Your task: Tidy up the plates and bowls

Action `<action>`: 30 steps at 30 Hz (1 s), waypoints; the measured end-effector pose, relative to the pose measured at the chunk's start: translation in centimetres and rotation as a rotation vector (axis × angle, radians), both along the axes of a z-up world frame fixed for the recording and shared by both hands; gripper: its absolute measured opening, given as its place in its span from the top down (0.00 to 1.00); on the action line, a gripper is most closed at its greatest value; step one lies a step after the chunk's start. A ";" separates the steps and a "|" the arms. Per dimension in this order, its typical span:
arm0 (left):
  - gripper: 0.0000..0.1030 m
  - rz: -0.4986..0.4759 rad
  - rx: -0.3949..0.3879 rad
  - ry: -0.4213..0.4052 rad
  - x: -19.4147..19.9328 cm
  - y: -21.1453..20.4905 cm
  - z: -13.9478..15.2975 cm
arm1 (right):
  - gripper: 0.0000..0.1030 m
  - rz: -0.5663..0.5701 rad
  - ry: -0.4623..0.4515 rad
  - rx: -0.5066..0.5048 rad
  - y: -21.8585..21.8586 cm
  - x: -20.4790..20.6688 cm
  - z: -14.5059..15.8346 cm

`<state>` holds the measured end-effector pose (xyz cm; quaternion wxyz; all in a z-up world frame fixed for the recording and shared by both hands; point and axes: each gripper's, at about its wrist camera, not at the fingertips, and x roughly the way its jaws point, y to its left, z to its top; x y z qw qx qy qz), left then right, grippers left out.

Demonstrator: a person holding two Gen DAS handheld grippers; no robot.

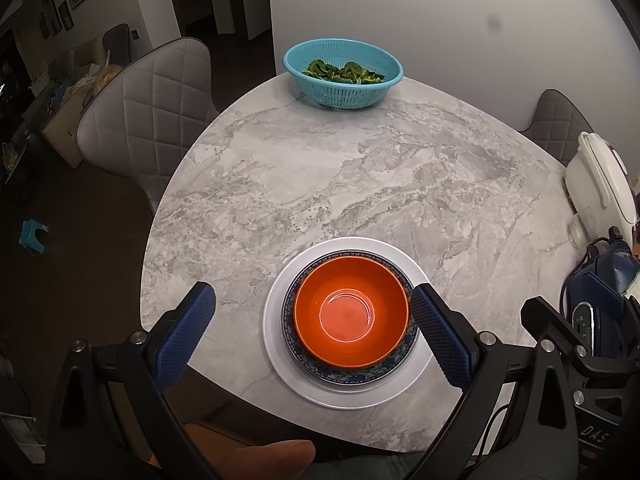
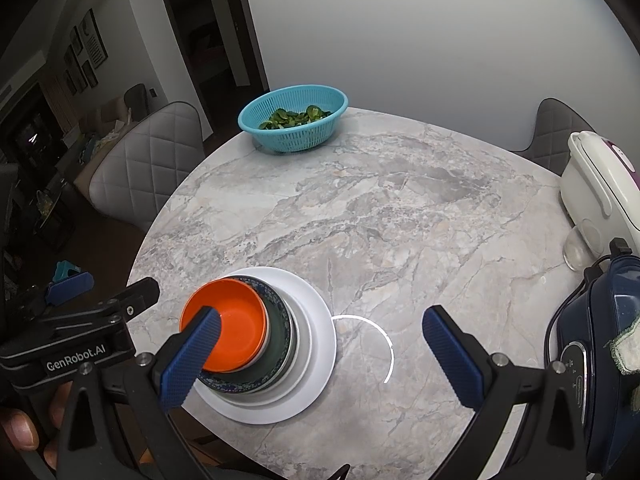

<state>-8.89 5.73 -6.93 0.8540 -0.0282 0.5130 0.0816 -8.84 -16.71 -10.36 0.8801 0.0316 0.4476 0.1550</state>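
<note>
1. The glossy orange bowl (image 1: 351,314) sits nested in the blue-patterned bowl (image 1: 348,372) on the white round plate (image 1: 280,344), largest lowest so the pile stays steady, near my edge of the marble table (image 1: 360,168).
2. My left gripper (image 1: 312,336) stands wide and empty, above the stack.
3. My right gripper (image 2: 320,352) gapes too, holding nothing, beside the stack.

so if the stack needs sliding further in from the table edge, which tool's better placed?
Left, probably. The left tool is open with the orange bowl and the plates under it centred between its fingers. The right tool, also open, sits off to the stack's right, mostly over bare table.
</note>
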 end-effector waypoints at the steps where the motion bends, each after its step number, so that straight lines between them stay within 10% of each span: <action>1: 0.04 0.000 -0.001 0.000 0.0 0.0 0.0 | 0.00 0.000 -0.001 0.000 0.0 0.0 0.0; 30: 0.04 0.011 0.059 -0.057 -0.6 0.4 0.8 | 0.00 0.001 0.009 0.002 0.0 0.1 -0.4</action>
